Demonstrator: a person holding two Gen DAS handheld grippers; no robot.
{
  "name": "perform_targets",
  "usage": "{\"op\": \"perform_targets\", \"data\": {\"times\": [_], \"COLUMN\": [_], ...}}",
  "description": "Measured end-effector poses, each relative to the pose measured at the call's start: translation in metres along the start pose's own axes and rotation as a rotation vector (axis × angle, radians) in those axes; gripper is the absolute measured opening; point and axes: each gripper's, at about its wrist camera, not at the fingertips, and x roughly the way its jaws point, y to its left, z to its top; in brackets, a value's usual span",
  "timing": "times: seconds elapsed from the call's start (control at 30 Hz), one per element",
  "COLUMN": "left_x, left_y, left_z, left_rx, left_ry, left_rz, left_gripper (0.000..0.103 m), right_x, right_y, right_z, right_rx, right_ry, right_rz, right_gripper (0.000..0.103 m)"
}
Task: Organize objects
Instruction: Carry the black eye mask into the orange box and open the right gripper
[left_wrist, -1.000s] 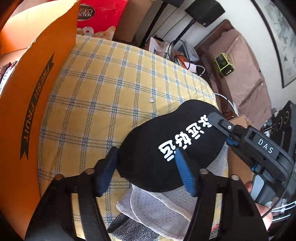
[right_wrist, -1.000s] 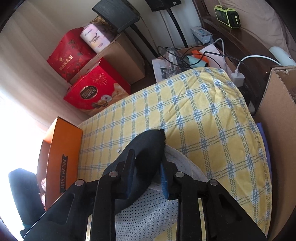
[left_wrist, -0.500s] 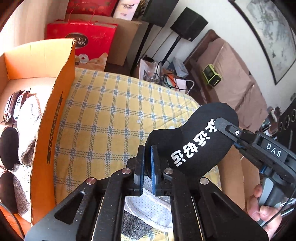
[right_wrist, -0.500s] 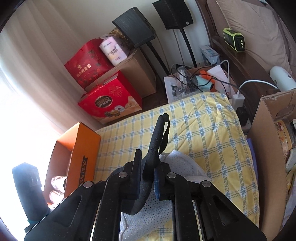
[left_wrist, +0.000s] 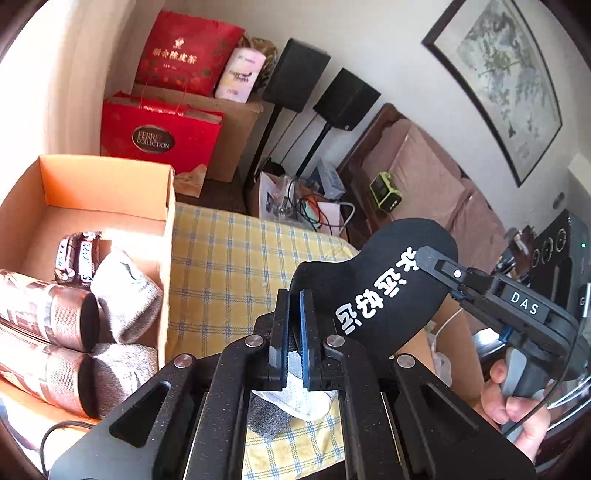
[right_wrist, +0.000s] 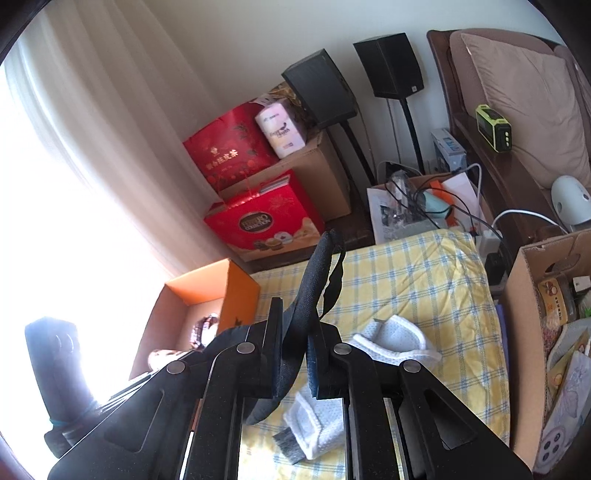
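A black eye mask (left_wrist: 376, 280) with white characters hangs in the air above the yellow checked cloth (left_wrist: 229, 266), stretched between both grippers. My left gripper (left_wrist: 292, 325) is shut on its near edge. My right gripper (right_wrist: 295, 339) is shut on the other end of the mask (right_wrist: 314, 280), whose strap dangles beside it; in the left wrist view that gripper (left_wrist: 436, 262) comes in from the right. Under the mask a white mesh piece (right_wrist: 391, 343) lies on the cloth. The orange box (left_wrist: 168, 229) at the left holds two cans (left_wrist: 55, 317) and grey socks (left_wrist: 125, 291).
A brown cardboard box (right_wrist: 521, 332) full of items stands at the cloth's right edge. Red gift boxes (left_wrist: 159, 136), speakers on stands (left_wrist: 347, 99) and a tangle of cables (right_wrist: 417, 199) sit beyond the far edge. A hand (left_wrist: 517, 398) grips the right handle.
The left gripper went from open around the mask to shut on its edge. Both grippers rose together, lifting the mask off the white mesh piece, and the box's inside came into view.
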Motion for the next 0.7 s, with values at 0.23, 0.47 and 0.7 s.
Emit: {"op": "perform_targets", "data": {"times": [0.23,0.47,0.7], "left_x": [-0.05,-0.076,-0.077], "left_y": [0.039,0.107,0.178], "left_z": [0.026,0.048,0.063], "left_rx": [-0.014,-0.044,-0.066], "left_ry": [-0.067,-0.073,-0.06], "left_rz": [0.035,0.118,0.23], "left_gripper": [0.004,0.004,0.003], "right_x": [-0.002,0.042,0.112], "right_y": [0.063,0.121,0.162], "right_z": [0.006,-0.004,-0.026], "right_rx": [-0.07,-0.132,-0.153], "right_ry": [-0.02,0.022,0.084], "right_rz": [0.077,0.127,0.161], "right_gripper": [0.011,0.011,0.011]}}
